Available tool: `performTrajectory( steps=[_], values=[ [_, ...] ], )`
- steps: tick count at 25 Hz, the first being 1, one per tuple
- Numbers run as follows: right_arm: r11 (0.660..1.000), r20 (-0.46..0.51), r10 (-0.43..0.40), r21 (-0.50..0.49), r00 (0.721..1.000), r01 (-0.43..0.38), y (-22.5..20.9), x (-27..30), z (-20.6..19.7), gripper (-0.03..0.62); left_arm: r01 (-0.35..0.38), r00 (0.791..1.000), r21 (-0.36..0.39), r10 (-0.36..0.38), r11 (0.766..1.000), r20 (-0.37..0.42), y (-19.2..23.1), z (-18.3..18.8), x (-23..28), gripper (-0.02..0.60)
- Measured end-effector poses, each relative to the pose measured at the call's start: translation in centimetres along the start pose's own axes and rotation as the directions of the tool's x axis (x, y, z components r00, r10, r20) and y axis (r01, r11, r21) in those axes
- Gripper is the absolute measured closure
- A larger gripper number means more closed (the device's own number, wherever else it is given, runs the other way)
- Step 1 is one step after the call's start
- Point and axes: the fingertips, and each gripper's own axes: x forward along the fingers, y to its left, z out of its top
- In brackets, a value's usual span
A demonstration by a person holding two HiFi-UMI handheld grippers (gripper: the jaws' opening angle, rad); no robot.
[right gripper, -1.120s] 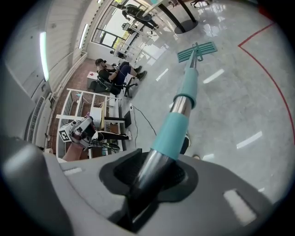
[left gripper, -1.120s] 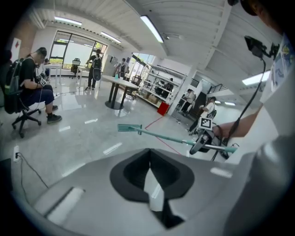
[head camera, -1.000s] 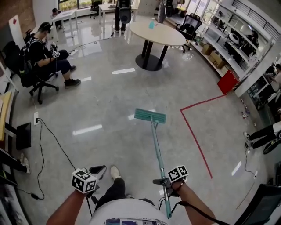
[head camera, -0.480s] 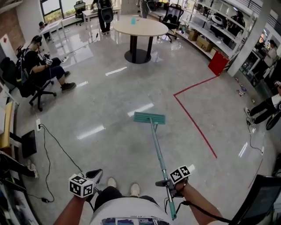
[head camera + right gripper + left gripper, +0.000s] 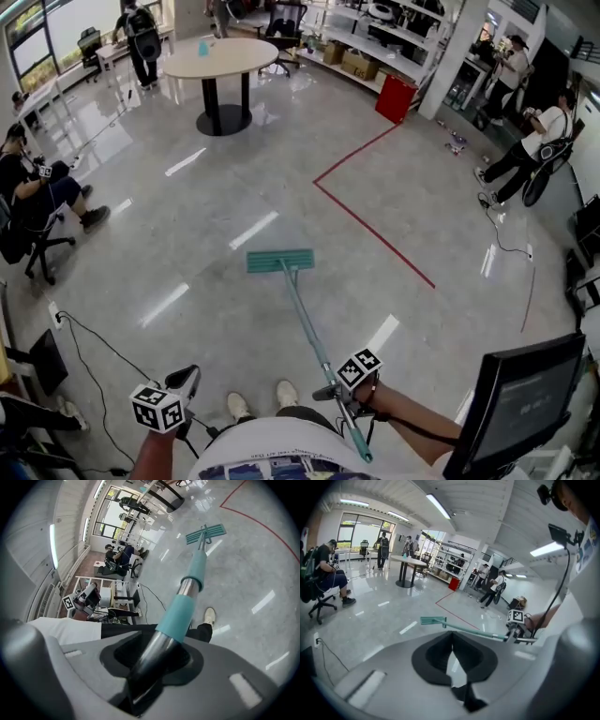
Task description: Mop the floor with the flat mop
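The floor (image 5: 187, 244) was a glossy grey polished surface that mirrored the ceiling lights as pale bars. A red tape line (image 5: 375, 234) ran across it, bent at a corner. Beyond that line's corner stood a round table with a beige top and a black pedestal (image 5: 220, 58). Past the line's far end sat a red box (image 5: 396, 98) at the foot of long white shelving (image 5: 375, 37). Well to the left of the line in the head view, a seated person on a black office chair (image 5: 33, 202) faced into the room. To the line's right another person (image 5: 525, 155) leaned forward. A thin black cable (image 5: 94, 347) trailed over the floor far to the left of the line, and a dark flat monitor (image 5: 520, 403) stood on the near side of the line's near end.

The flat mop's teal rectangular head (image 5: 280, 261) lay flat on the floor, just left of the line's longer leg and clear of it. Its slim pole (image 5: 305, 319) slanted back from the head toward the wearer. The right gripper view showed the pole as bright metal with teal sleeves.

The right gripper (image 5: 154, 658) was clamped round the pole's upper part, its dark pads pressed against the metal. The left gripper (image 5: 452, 653) hung farther left of the line, off the mop, its black pads meeting at the tips with nothing between them. The wearer's pale shoes (image 5: 286, 394) stood between the two grippers.
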Motion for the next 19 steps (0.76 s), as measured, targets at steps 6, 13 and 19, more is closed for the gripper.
performTrajectory(
  steps=[6,13,19],
  values=[
    [1.0,0.001,0.008,0.013,1.0,-0.008,1.8,2.9,-1.5,0.462,0.038,0.999,0.009,-0.038,0.999,-0.027,0.4,-2.0,-0.6,0.577],
    [1.0,-0.012,-0.001,0.005,1.0,0.001,4.0,5.4,-1.7,0.464,0.057,0.998,0.021,-0.057,0.998,-0.035,2.2,-2.5,-2.0,0.577],
    [1.0,-0.017,-0.009,-0.008,1.0,0.008,5.6,6.8,-1.5,0.464,0.057,0.998,0.011,-0.057,0.998,-0.037,3.2,-3.4,-3.8,0.577]
  ],
)
